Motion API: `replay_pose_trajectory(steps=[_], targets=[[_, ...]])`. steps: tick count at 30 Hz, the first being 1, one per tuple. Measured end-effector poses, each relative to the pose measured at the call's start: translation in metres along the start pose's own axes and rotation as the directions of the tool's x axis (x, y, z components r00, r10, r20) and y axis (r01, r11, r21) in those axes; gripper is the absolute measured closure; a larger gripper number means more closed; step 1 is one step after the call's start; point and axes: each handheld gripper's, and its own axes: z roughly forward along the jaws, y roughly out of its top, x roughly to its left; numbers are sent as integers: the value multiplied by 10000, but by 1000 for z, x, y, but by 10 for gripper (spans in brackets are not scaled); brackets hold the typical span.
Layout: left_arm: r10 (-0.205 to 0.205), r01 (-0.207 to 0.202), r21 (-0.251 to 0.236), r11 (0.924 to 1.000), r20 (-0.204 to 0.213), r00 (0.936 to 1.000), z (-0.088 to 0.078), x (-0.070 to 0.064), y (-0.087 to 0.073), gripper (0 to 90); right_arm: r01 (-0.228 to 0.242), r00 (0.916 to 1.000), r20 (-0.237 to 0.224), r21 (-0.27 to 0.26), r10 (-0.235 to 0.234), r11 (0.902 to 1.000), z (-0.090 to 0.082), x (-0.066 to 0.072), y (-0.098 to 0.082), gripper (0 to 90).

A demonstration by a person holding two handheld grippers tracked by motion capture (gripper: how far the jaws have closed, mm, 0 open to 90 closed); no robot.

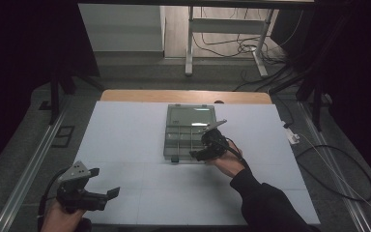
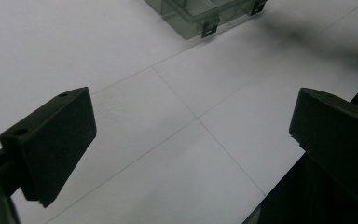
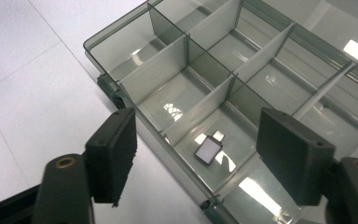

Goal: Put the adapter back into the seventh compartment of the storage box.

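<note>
In the right gripper view the two black jaws of the right gripper point(image 3: 196, 158) stand well apart with nothing clamped between them; framed in the gap, lower down, a small square chip point(image 3: 208, 150) with a pale face and dark rim lies flat on the floor of one compartment of the clear organizer box point(image 3: 121, 39), near the box's front wall. A smaller pale patch touches the chip at its 1 o'clock corner; it may be a second piece or just a glint, the view is too soft to say. Grey dividers cut the box into cells, and the chip's cell sits along the front row. From the high view the right gripper point(image 1: 199, 153) hangs over the box's front edge at about 5 o'clock from the box centre, the hand point(image 1: 229, 164) behind it and a dark sleeve point(image 1: 265, 203) running off toward 5 o'clock. The box point(image 1: 174, 145) lies near the middle of the white table point(image 1: 125, 130), lid folded open toward 12 o'clock. The left gripper point(image 1: 104, 182) rests well apart at 8 o'clock from the box, near the table's near edge, its jaws spread wide and empty over bare tabletop.
</note>
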Motion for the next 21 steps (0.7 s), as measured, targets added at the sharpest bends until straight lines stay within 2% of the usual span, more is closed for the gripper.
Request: replay_pose_trajectory(steps=[21], targets=[[-35, 35, -18, 10000, 18, 10000, 0, 0, 0, 8, -148, 9986, -506, 48, 150, 9999, -16, 4, -7, 151]])
